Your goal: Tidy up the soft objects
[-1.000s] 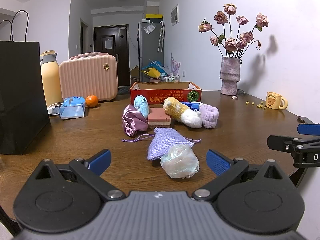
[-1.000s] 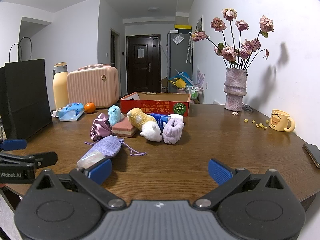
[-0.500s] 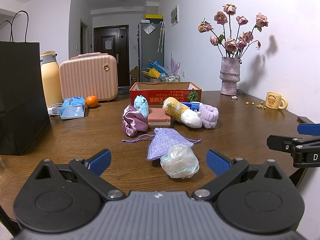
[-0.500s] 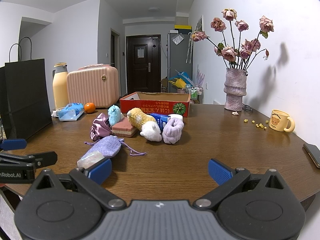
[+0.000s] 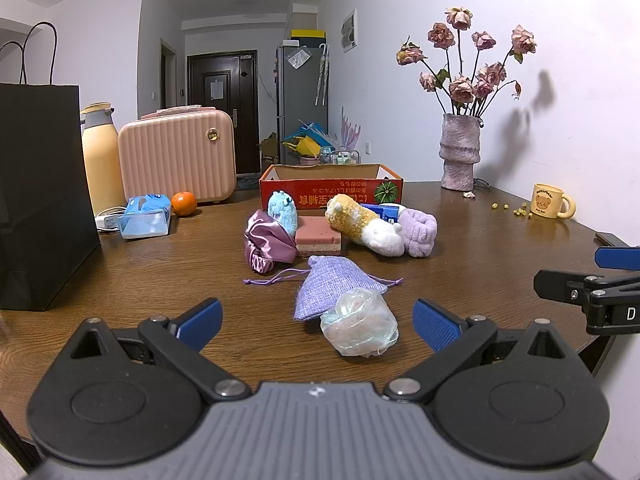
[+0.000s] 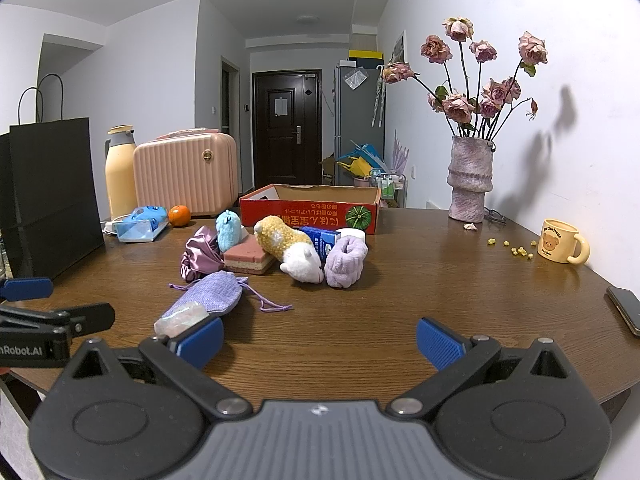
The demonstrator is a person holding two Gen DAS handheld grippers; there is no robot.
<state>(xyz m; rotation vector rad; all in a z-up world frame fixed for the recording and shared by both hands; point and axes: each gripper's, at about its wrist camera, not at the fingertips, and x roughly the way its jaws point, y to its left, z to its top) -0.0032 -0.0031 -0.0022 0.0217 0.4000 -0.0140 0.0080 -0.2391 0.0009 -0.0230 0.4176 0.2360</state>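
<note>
Left gripper [image 5: 316,322]: jaws wide apart, holding nothing; crumpled clear film ball [image 5: 359,329] lies between the fingers at 12 o'clock. Right gripper [image 6: 319,338]: jaws wide, empty. Lavender pouch [image 5: 334,285] touches the ball's far side. Farther, plush toys [image 5: 363,224] cluster before red box [image 5: 330,191].

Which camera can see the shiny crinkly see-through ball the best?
The left wrist view. The crinkly ball sits whole and close there, just ahead of the open left gripper, touching the purple drawstring pouch. In the right wrist view only a sliver shows, partly hidden behind one of the right gripper's blue fingers.
</note>
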